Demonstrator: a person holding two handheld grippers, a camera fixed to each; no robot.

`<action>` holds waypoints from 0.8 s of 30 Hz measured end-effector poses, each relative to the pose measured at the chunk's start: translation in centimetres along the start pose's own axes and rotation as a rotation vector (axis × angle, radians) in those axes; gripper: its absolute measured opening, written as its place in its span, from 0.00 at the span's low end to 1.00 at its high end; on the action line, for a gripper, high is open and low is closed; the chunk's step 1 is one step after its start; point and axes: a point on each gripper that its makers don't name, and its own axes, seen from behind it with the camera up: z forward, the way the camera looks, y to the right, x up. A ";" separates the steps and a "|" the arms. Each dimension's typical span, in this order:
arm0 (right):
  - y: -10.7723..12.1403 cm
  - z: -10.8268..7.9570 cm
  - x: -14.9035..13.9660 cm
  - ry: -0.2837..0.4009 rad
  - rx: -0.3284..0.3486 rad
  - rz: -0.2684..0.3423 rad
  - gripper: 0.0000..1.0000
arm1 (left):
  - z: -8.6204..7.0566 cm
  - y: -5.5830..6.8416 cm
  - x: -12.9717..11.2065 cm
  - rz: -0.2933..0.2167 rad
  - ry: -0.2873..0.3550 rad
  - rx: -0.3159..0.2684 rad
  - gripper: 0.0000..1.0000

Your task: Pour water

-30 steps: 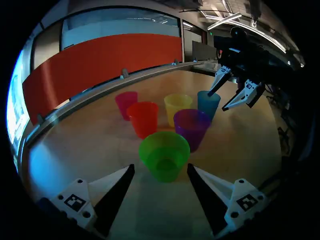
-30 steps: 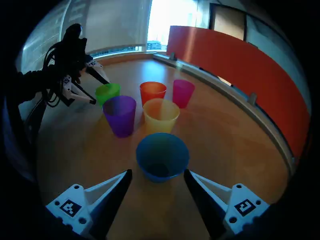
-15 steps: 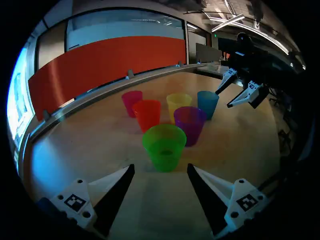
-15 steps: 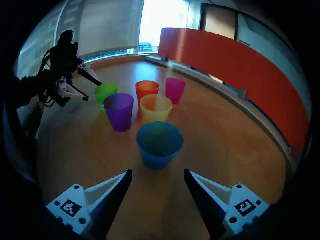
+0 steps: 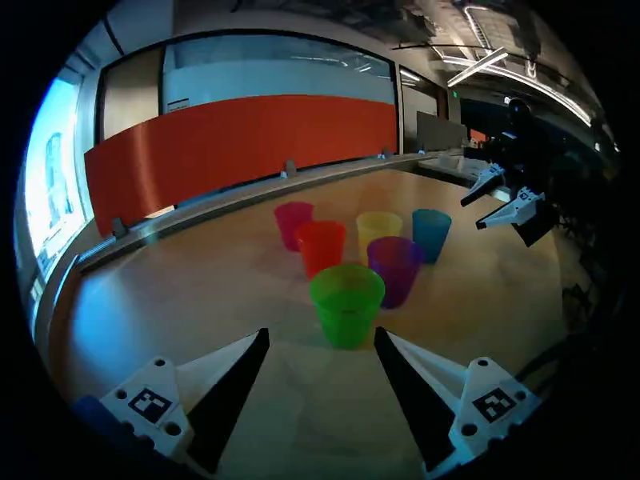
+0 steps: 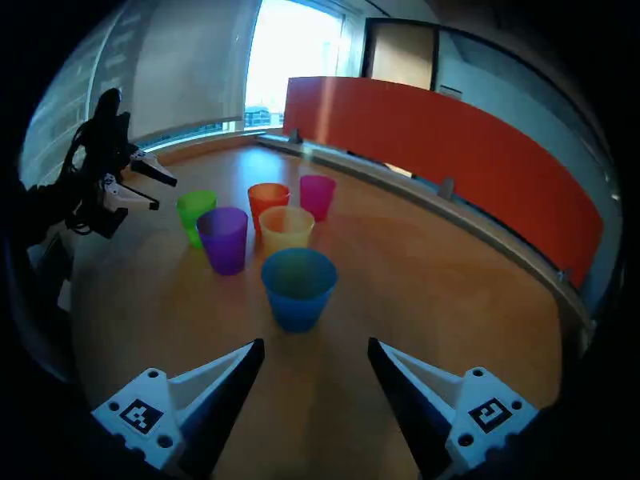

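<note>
Fingers (image 5: 237, 374) of left gripper (image 5: 320, 330) and right gripper (image 6: 315, 341) gape empty; orange cup (image 5: 322, 246) partly hides pink cup (image 5: 290, 218).

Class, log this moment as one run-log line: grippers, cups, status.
left gripper: jaws open, facing green cup | right gripper: jaws open, facing blue cup | held: nothing | cups: upright

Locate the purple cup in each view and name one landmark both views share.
Left gripper view: purple cup right of centre, just behind and right of the green cup.
Right gripper view: purple cup left of centre, beside the green cup, left of the blue cup.
Shared landmark: the orange wall panel.
</note>
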 end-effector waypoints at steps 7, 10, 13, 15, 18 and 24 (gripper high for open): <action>1.3 -1.3 0.3 0.059 -0.104 0.018 1.00 | -1.9 -2.1 1.0 -0.054 0.069 0.088 0.98; 2.0 -1.9 1.0 0.093 -0.154 0.029 1.00 | -2.6 -3.0 1.4 -0.089 0.104 0.128 0.98; 2.5 -2.5 1.8 0.133 -0.203 0.038 1.00 | -3.4 -3.7 1.7 -0.123 0.141 0.166 0.98; 2.8 -2.9 2.2 0.160 -0.233 0.044 1.00 | -3.8 -4.0 1.9 -0.139 0.162 0.190 0.98; 3.4 -3.3 2.6 0.197 -0.281 0.060 1.00 | -4.4 -4.5 2.1 -0.145 0.187 0.222 0.98; 4.9 -4.5 3.5 0.272 -0.395 0.096 1.00 | -5.7 -5.2 2.9 -0.129 0.235 0.297 0.98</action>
